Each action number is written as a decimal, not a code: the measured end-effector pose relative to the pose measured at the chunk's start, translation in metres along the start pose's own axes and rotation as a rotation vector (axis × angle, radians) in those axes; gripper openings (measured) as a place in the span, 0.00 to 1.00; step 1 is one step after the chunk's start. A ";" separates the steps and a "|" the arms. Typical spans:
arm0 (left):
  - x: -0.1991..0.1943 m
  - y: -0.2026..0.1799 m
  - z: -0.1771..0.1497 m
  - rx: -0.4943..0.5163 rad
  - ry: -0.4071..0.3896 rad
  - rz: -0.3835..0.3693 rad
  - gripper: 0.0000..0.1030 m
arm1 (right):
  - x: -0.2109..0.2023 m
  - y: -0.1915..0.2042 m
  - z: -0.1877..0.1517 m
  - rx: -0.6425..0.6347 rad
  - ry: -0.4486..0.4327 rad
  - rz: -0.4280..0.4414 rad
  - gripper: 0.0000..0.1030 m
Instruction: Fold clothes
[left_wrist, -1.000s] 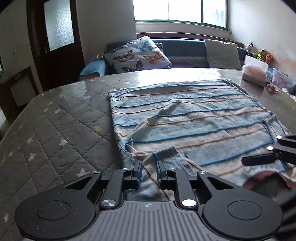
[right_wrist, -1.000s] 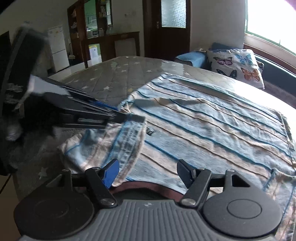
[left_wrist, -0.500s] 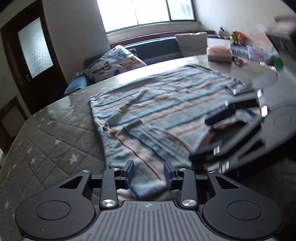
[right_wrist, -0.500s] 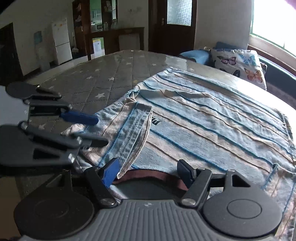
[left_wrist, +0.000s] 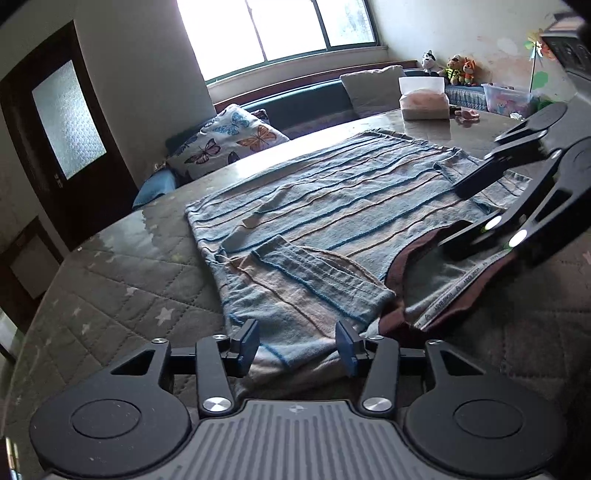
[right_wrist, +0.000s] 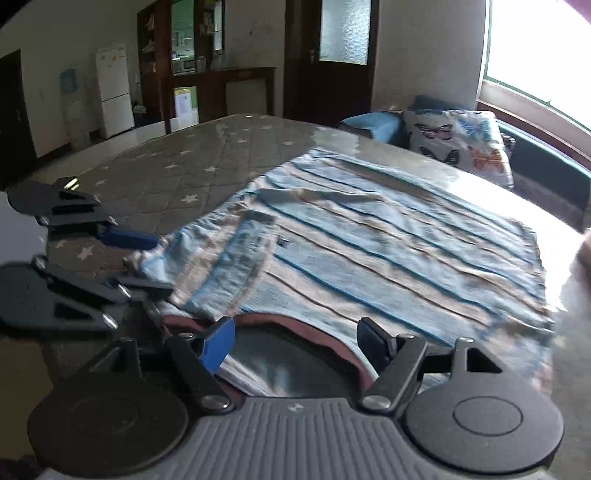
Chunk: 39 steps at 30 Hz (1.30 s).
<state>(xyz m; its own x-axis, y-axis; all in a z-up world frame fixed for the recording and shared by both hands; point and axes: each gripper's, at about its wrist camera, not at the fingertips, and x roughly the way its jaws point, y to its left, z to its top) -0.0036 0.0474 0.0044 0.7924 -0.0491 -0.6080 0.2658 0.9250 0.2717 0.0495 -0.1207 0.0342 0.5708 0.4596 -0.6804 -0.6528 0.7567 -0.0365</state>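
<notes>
Striped shirt (left_wrist: 332, 206) lies flat on the quilted counter (left_wrist: 122, 280). Left tool (left_wrist: 297, 341) and right tool (right_wrist: 295, 341) both released. Clear tub (left_wrist: 424, 99) at one o'clock holds something pink.

We see one garment, a shirt (left_wrist: 332, 206) with blue, pale blue and beige stripes, lying spread flat on a grey quilted mattress (left_wrist: 110, 295) with white stars. Its hem lies at the far end and its neckline (left_wrist: 402, 266), trimmed in dark brown, at the near end. Inside the neck opening we see the grey inner fabric and a printed tape. One sleeve (left_wrist: 317, 273) is folded inward and lies across the chest, its cuff near the neckline. In the right wrist view the shirt (right_wrist: 388, 251) shows soft wrinkles along its body.
</notes>
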 end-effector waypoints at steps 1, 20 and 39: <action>-0.002 -0.001 -0.002 0.013 -0.001 -0.001 0.51 | -0.006 -0.004 -0.004 0.000 0.003 -0.012 0.73; -0.006 -0.024 -0.016 0.253 -0.020 -0.017 0.58 | -0.042 -0.045 -0.061 -0.176 0.129 -0.124 0.78; 0.005 -0.010 -0.011 0.271 0.002 -0.044 0.47 | -0.029 -0.080 -0.050 -0.105 0.131 -0.084 0.43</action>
<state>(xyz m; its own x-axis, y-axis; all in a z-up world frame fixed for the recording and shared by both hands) -0.0080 0.0422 -0.0098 0.7761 -0.0857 -0.6247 0.4372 0.7871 0.4351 0.0598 -0.2182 0.0202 0.5603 0.3267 -0.7611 -0.6578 0.7340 -0.1691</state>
